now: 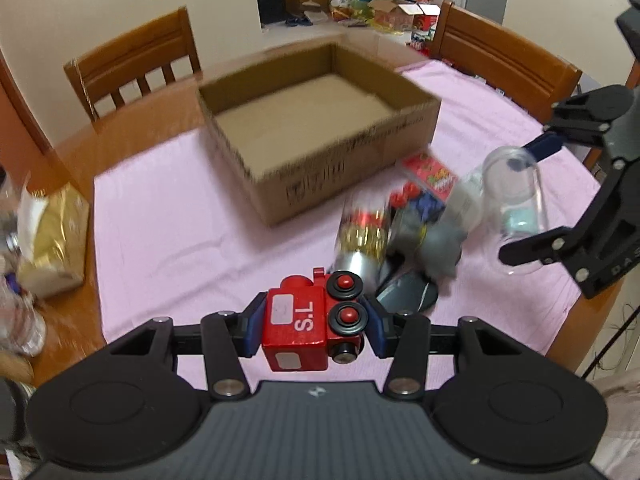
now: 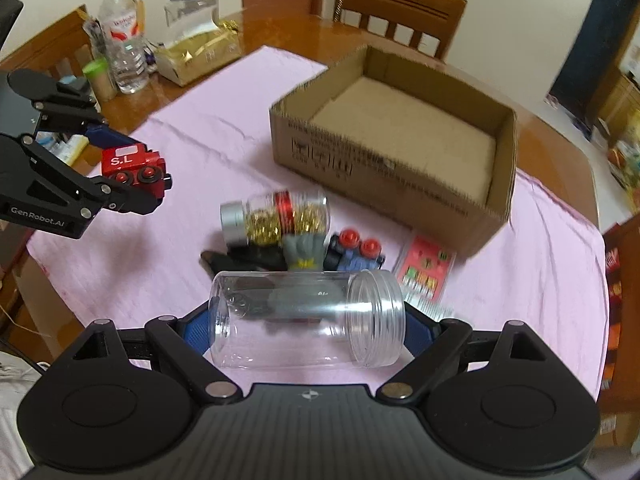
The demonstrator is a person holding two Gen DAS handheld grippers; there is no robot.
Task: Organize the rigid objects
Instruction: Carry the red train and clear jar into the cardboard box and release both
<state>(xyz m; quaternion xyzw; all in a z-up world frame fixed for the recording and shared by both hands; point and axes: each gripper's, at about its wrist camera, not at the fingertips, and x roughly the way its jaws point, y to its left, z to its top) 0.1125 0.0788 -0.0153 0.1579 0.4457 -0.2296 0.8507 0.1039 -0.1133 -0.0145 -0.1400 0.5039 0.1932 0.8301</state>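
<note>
Before the empty cardboard box (image 2: 392, 152) on the pink-clothed counter (image 2: 192, 128) lie a bead-filled jar (image 2: 280, 216), a blue toy train (image 2: 354, 252) and a card. Left tongs (image 1: 316, 324) grip a red toy train (image 1: 308, 328) marked "S.L". Right tongs (image 2: 308, 320) clamp a clear jar (image 2: 308, 316) crosswise, mouth rightward.

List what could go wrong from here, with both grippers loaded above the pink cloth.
1. The clear plastic jar is smooth and held end to end by the right gripper; it could slip out.
2. The left gripper pinches the red toy train across its sides, so the train might pivot.
3. Both loads likely go to the cardboard box; the grippers could collide at its rim.
</note>
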